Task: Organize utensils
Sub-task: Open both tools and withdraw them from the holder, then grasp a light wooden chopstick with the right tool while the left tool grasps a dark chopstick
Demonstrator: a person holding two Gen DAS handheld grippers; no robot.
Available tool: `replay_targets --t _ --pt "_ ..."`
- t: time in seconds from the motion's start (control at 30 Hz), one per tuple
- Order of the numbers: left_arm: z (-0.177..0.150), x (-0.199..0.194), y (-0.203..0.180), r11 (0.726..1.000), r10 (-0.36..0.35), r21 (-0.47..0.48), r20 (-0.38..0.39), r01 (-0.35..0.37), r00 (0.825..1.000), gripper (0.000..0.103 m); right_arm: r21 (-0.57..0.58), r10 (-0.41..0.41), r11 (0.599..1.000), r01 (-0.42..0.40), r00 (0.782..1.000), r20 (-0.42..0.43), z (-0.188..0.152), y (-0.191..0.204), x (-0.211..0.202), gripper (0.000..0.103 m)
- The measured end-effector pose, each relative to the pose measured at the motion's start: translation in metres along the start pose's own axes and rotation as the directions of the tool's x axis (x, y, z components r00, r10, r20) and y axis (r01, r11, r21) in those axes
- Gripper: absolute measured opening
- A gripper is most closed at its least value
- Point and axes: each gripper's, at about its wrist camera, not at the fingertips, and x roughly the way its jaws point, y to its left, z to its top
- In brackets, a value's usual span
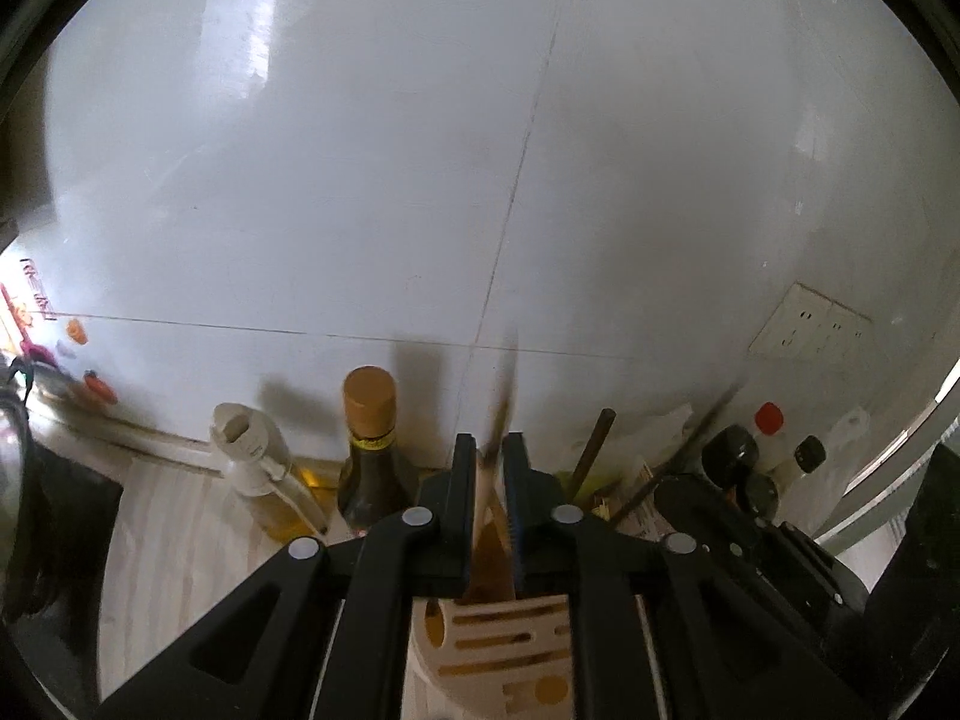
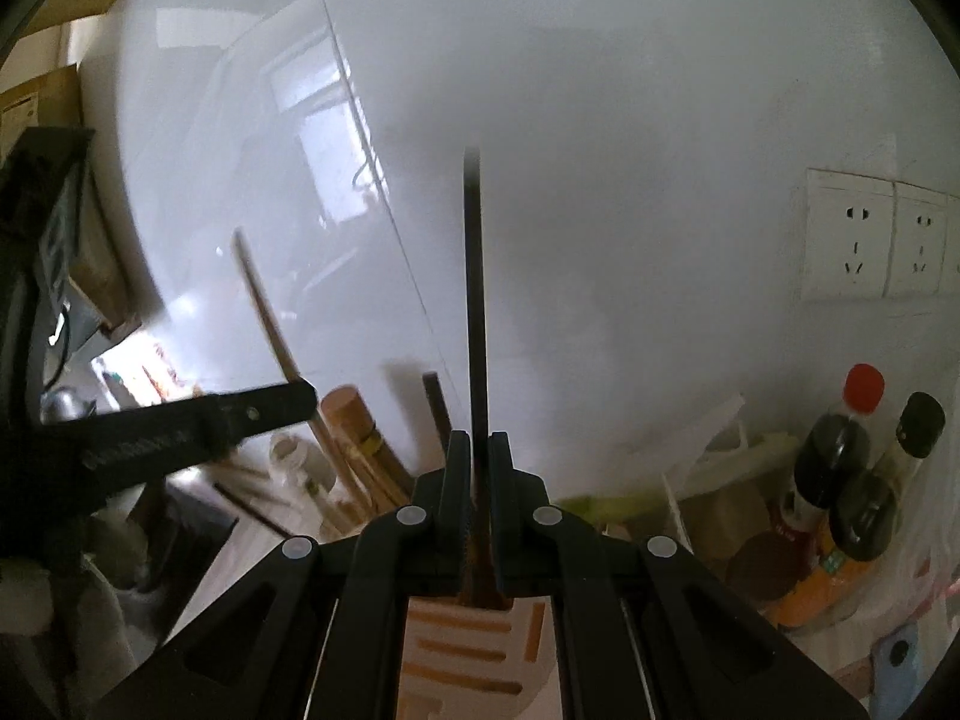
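Note:
My left gripper (image 1: 489, 450) is shut on a light wooden utensil (image 1: 501, 408) that sticks up between its fingers, blurred at the top. It hangs over a pale wooden slotted utensil holder (image 1: 510, 654). My right gripper (image 2: 477, 450) is shut on a dark, thin utensil (image 2: 474, 300) that stands upright above the same slotted holder (image 2: 468, 660). The left gripper (image 2: 180, 426) also shows at the left of the right wrist view, with its wooden utensil (image 2: 270, 324) slanting up. Another dark stick (image 1: 591, 450) stands behind the holder.
A white tiled wall (image 1: 420, 180) is close ahead. A brown bottle with a tan cap (image 1: 369, 444) and a white-capped oil bottle (image 1: 258, 456) stand left. Dark sauce bottles (image 2: 852, 480) and a plastic bag (image 2: 720, 468) stand right. Wall sockets (image 2: 870, 234) are at right.

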Motion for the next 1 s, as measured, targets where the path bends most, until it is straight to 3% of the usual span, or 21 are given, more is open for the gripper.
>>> replay_targets --t 0.03,0.07,0.1,0.13,0.17,0.27,0.4,0.6,0.77,0.9,0.93,1.0 --pt "0.001 -0.007 0.002 1.0 0.021 -0.006 0.008 -0.021 1.0 0.043 0.005 0.002 1.0 -0.002 1.0 -0.002 0.0 -0.001 -0.003 0.018" --pt "0.001 -0.013 0.004 0.999 0.038 -0.013 0.018 -0.038 0.999 0.062 0.014 0.007 1.0 -0.007 1.0 0.001 0.001 -0.004 -0.008 0.032" --pt "0.002 -0.02 0.007 0.999 0.05 -0.023 0.032 -0.049 0.998 0.092 0.021 0.006 1.0 -0.006 1.0 0.005 0.002 -0.005 -0.014 0.043" --pt "0.001 -0.03 0.01 0.998 0.06 -0.033 0.059 -0.058 0.996 0.097 0.028 0.007 1.0 -0.007 1.0 0.007 0.002 -0.007 -0.019 0.047" --pt "-0.001 -0.04 0.013 0.997 0.075 -0.036 0.082 -0.073 0.994 0.097 0.037 0.008 0.999 -0.008 1.0 0.009 0.003 -0.009 -0.024 0.054" --pt "-0.011 -0.057 0.017 0.993 0.114 -0.021 0.097 -0.113 0.989 0.103 0.064 -0.019 0.998 0.019 1.0 0.009 0.003 -0.014 -0.046 0.06" --pt "-0.036 -0.067 0.017 0.983 0.181 0.013 0.069 -0.182 0.981 0.103 0.108 -0.086 0.99 0.088 0.996 -0.019 -0.005 -0.024 -0.074 0.086" --pt "-0.097 -0.062 0.015 0.984 0.173 0.049 -0.037 -0.171 0.984 0.103 0.16 -0.229 0.958 0.238 0.971 -0.075 -0.046 -0.049 -0.124 0.098" --pt "-0.151 -0.043 -0.005 0.982 0.175 0.1 -0.135 -0.162 0.975 0.103 0.193 -0.331 0.913 0.36 0.928 -0.169 -0.1 -0.085 -0.159 0.098" --pt "-0.198 -0.02 -0.037 0.98 0.176 0.138 -0.242 -0.146 0.954 0.103 0.224 -0.369 0.87 0.44 0.881 -0.297 -0.152 -0.126 -0.18 0.095" --pt "-0.21 -0.012 -0.048 0.981 0.167 0.146 -0.27 -0.131 0.948 0.103 0.235 -0.373 0.857 0.459 0.866 -0.333 -0.166 -0.139 -0.184 0.091" --pt "-0.228 0.0 -0.068 0.978 0.169 0.174 -0.309 -0.119 0.936 0.103 0.248 -0.363 0.84 0.482 0.84 -0.402 -0.19 -0.163 -0.188 0.061"
